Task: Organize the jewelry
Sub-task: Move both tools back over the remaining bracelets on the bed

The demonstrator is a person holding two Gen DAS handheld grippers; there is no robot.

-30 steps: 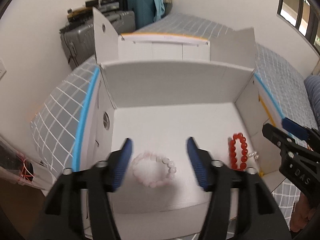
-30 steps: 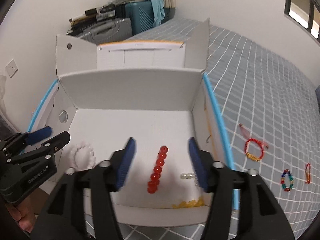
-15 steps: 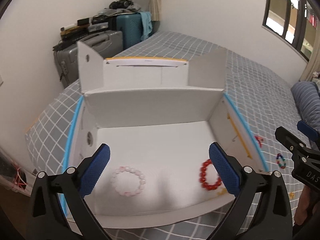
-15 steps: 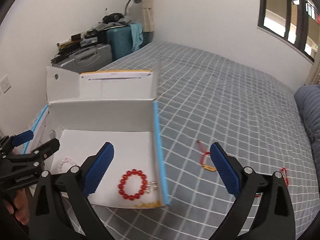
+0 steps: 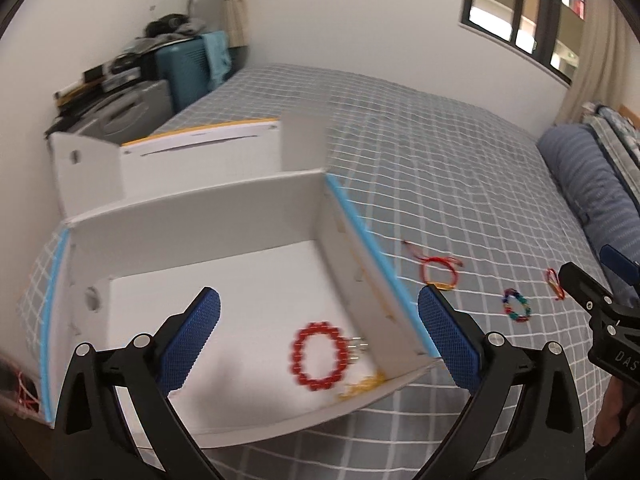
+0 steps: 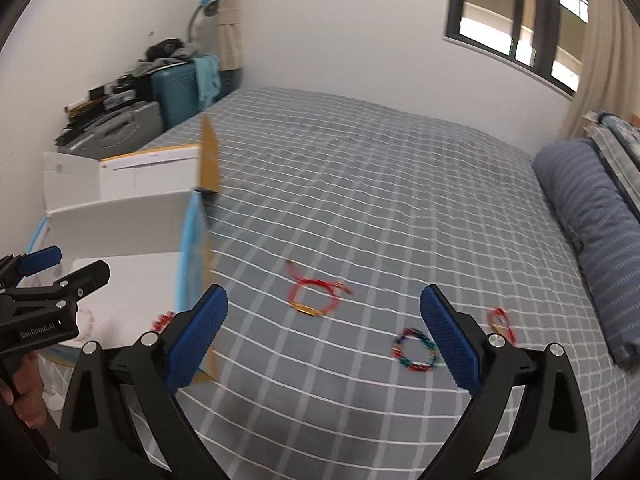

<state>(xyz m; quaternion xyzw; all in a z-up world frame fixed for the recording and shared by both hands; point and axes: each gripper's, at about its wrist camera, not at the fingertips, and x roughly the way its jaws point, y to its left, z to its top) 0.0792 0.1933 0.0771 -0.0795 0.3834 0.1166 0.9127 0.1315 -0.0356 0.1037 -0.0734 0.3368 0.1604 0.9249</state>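
Observation:
A white cardboard box [image 5: 200, 220] with blue edges lies open on the bed. Inside it are a red bead bracelet [image 5: 318, 356], a small clear piece and a yellow chain [image 5: 362, 386]. My left gripper [image 5: 318, 338] is wide open and empty above the box's front right corner. My right gripper [image 6: 324, 334] is wide open and empty above the bedspread. On the bed lie a red string bracelet [image 6: 314, 298], which also shows in the left wrist view [image 5: 438, 274], a multicoloured bracelet [image 6: 416, 350] and a small red bracelet [image 6: 502, 320].
The bed has a grey checked cover [image 6: 380, 200] and a blue striped pillow [image 6: 592, 232] at the right. Suitcases [image 6: 120, 120] are stacked by the far wall behind the box. A window [image 6: 516, 20] is at the upper right.
Both grippers have opened wide, pulled back from the box and swung right. The pink bracelet has left the left view. The loose bracelets on the bed have come into view.

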